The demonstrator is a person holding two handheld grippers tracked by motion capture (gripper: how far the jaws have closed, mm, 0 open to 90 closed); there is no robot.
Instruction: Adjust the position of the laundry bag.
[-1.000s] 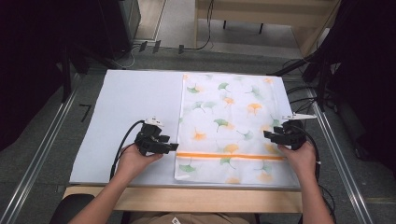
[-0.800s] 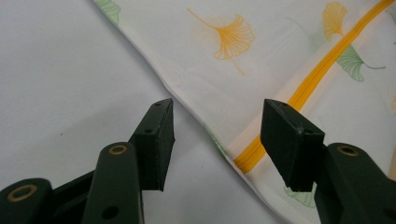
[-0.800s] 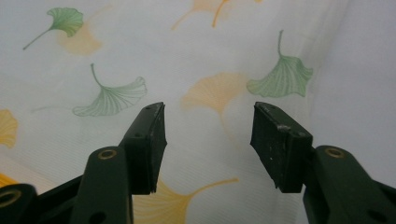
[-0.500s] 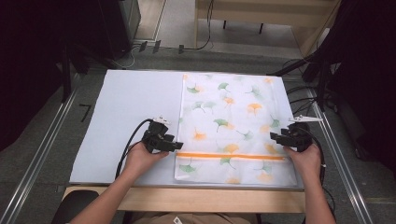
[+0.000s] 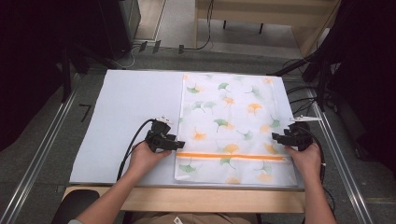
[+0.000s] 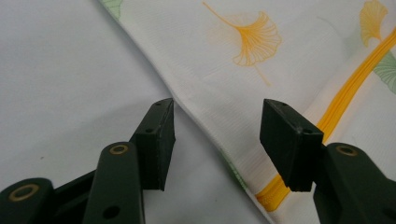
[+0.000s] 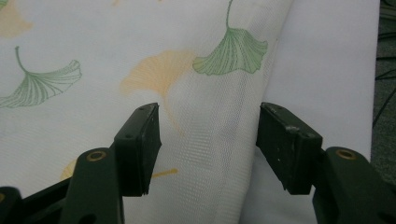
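Mesh laundry bag (image 5: 233,123): flat on the white table cover (image 5: 126,112), zip (image 5: 231,156) near its 6 o'clock end.
Left gripper (image 5: 180,144): at the bag's 9 o'clock edge; jaws wide, straddling the edge, nothing pinched.
Right gripper (image 5: 275,136): at the 3 o'clock edge; jaws have just been opening, wide over the edge, pads clear.

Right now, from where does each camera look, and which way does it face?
High view: above the person's side, looking forward and down on the mesh laundry bag; forearms and both hand-held grippers show.
Left gripper view: along open jaws straddling the bag's left edge and orange zipper.
Right gripper view: along open jaws over the bag's right edge.
All share the bag.
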